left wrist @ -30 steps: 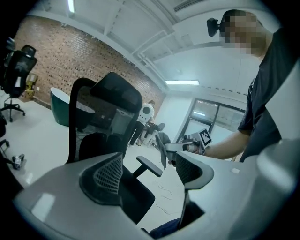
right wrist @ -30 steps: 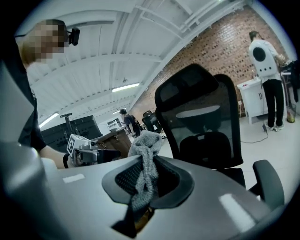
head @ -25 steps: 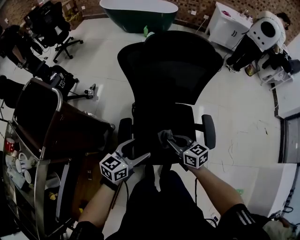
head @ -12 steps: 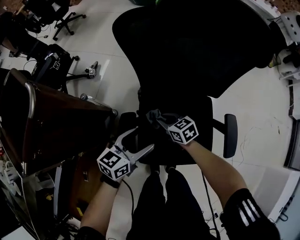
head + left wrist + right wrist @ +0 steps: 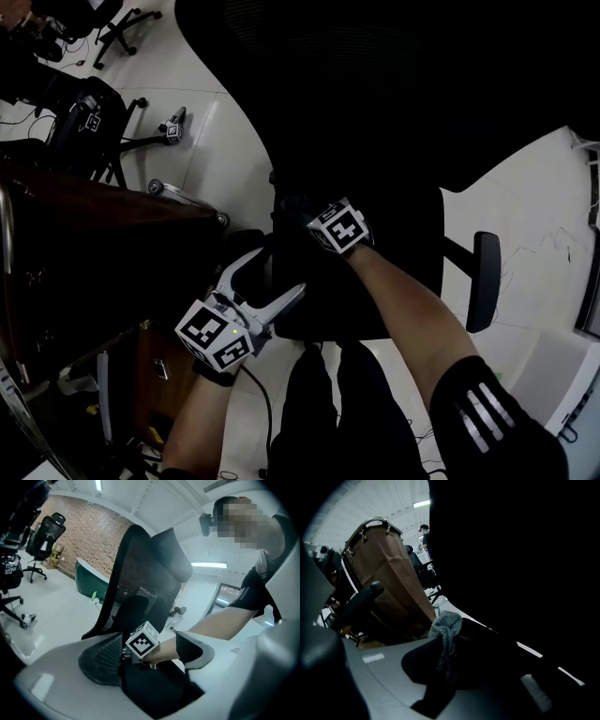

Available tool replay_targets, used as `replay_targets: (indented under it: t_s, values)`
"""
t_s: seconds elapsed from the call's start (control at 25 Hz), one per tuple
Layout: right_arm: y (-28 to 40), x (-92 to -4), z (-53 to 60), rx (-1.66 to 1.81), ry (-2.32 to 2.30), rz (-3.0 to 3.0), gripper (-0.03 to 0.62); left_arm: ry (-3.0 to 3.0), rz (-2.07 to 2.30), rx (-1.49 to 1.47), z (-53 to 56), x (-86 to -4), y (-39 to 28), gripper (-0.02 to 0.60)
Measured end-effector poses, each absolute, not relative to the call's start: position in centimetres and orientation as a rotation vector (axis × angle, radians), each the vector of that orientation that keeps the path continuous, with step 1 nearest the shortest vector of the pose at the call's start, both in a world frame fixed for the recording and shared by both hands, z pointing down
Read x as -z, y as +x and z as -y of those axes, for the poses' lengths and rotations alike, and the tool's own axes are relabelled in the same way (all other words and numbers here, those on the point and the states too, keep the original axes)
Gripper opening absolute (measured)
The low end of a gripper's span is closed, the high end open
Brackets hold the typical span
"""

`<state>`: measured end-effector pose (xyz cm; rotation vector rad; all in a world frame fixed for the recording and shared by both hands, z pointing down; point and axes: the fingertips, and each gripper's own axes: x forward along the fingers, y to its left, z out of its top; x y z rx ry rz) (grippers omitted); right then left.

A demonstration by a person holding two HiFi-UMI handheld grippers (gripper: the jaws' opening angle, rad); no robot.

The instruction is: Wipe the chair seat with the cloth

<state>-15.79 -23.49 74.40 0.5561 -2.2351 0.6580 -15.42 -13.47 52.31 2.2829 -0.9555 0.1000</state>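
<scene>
The black office chair fills most of the head view. Its wide mesh backrest darkens the whole upper half and looms over the seat in the middle of the frame. At the left edge a cart with a brown bag stands just beside the chair. The right gripper view shows the bag hung on a rounded metal frame. On the pale glossy floor in the upper left stands the wheeled base of another chair.

The right gripper reaches onto the seat near its left rear corner. Its jaws are clamped on the grey cloth, a fuzzy, bunched wad (towel-like in texture) that droops from the tips onto the dark seat. The backrest blocks nearly all of the right half of that gripper's view.

The left gripper hovers at the seat's near left edge, lower left of centre. Its pale curved jaws are spread wide with nothing between them. Past those jaws its own view shows the padded seat, the right gripper's marker cube and two rounded, mesh-covered armrests. A dark green tub sits along a brick wall behind them.
</scene>
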Motion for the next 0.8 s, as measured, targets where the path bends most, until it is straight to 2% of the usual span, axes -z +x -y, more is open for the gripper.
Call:
replay_targets:
  t_s: [0.32, 0.48, 0.64, 0.8]
  values:
    - [-18.0, -79.1, 23.6, -0.535, 0.474, 2.201, 0.052, 2.283, 0.962, -0.109, 13.1, -53.8, -15.1, 0.384]
    - [-17.0, -79.4, 23.5, -0.558, 0.449, 2.206, 0.052, 2.281, 0.969, -0.114, 13.5, -53.9, -14.9, 0.383]
    - [-12.7, -80.2, 24.1, -0.523, 0.489, 2.137, 0.051, 2.282, 0.962, -0.131, 13.5, -53.9, -14.3, 0.384]
    - [-4.2, -82.1, 23.7, -0.600, 0.599, 1.968, 0.051, 2.287, 0.944, -0.137, 13.4, -53.8, -13.0, 0.384]
